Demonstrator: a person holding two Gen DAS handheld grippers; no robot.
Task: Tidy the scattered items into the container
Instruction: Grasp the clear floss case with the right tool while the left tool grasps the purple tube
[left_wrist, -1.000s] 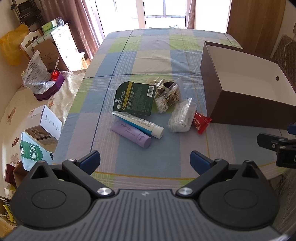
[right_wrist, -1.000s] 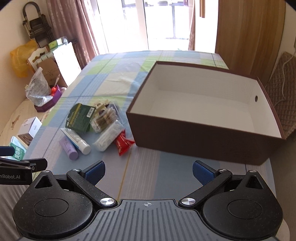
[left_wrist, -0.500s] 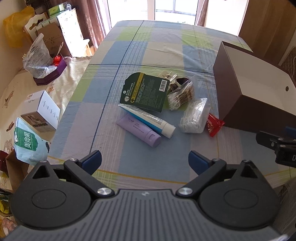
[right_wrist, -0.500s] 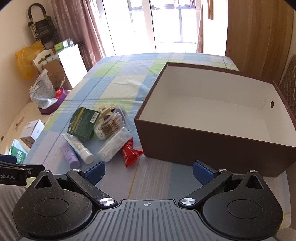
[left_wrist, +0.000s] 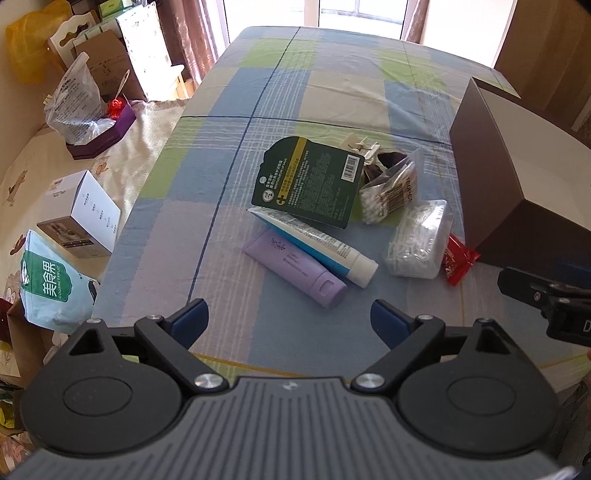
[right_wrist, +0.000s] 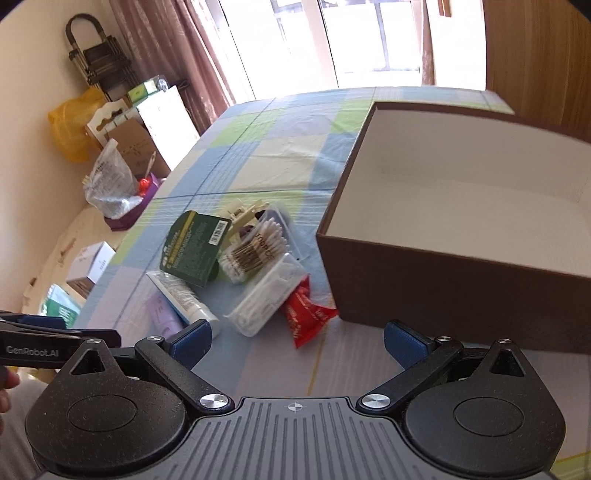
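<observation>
Both grippers gape empty: left gripper (left_wrist: 288, 317) hangs just short of the purple tube (left_wrist: 295, 271), lying slantwise on the tablecloth, right gripper (right_wrist: 297, 341) nearer the brown box (right_wrist: 443, 280).

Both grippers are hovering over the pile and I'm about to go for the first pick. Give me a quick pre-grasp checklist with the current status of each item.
1. Left gripper open and holding nothing: ok.
2. Right gripper open and holding nothing: ok.
3. Brown box open on top, visible interior bare: ok.
4. Purple tube lies nearest the left gripper, top side uncovered: ok.
5. White-capped tube free to lift: not ok, its far end sits under the green packet.
6. Red sachet clear of the box wall: cannot tell, it lies right beside it.
</observation>
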